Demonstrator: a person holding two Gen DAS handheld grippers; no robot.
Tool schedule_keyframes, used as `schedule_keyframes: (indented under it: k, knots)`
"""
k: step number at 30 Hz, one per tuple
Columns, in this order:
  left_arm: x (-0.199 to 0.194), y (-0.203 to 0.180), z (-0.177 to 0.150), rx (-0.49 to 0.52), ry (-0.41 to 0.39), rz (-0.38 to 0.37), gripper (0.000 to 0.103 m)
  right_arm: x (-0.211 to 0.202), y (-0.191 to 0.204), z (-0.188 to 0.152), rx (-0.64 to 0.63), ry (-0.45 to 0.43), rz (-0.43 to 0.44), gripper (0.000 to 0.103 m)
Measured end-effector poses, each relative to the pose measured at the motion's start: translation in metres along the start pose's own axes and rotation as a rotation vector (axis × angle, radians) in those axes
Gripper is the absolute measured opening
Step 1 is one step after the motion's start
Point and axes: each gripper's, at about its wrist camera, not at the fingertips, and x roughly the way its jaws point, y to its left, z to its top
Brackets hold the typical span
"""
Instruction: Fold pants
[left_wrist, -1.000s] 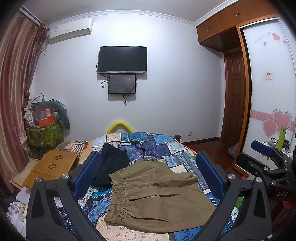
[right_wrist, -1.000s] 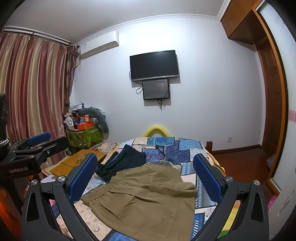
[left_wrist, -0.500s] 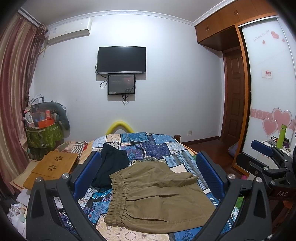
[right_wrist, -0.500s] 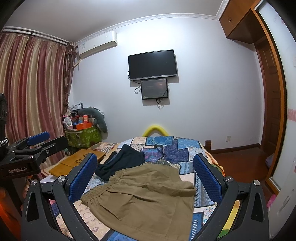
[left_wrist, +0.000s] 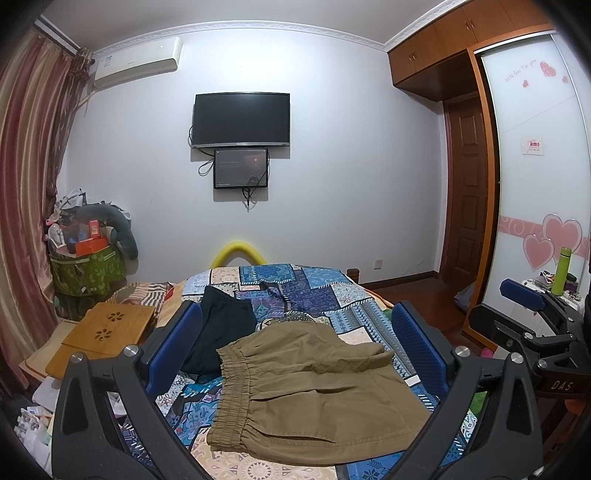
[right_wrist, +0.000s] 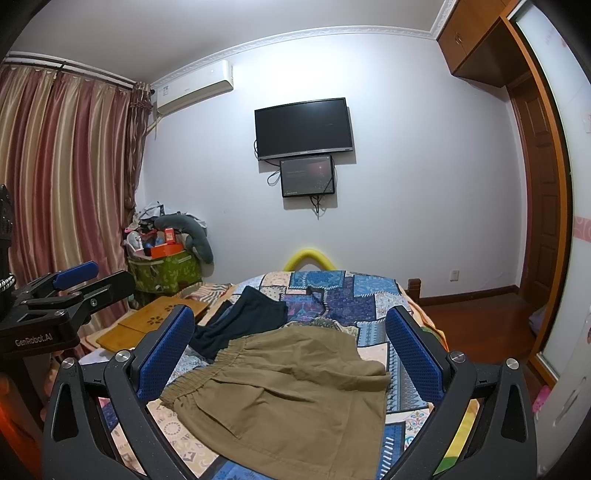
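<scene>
Olive-brown pants (left_wrist: 314, 391) with an elastic waistband lie folded over on the patchwork bedspread (left_wrist: 317, 291), waistband to the left. They also show in the right wrist view (right_wrist: 291, 398). My left gripper (left_wrist: 295, 347) is open and empty, held above the near end of the pants. My right gripper (right_wrist: 291, 350) is open and empty, also above the pants. Each gripper shows at the edge of the other's view, the right gripper (left_wrist: 532, 314) to the right and the left gripper (right_wrist: 70, 291) to the left.
A dark garment (left_wrist: 221, 328) lies on the bed beside the pants. A wooden lap desk (left_wrist: 107, 328) and a full green bag (left_wrist: 86, 269) stand left of the bed. A wardrobe (left_wrist: 535, 177) and door (left_wrist: 465, 192) are on the right.
Both grippers have drifted only slightly; the view shifted a little. The pants have not moved.
</scene>
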Motion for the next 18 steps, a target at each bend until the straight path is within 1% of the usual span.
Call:
schedule_keyframes:
  k: [18]
  knots:
    - [0.0053, 0.003, 0.0013, 0.0, 0.016, -0.003, 0.103, 0.0041, -0.0012, -0.0029, 0.004, 0.015, -0.001, 0.103]
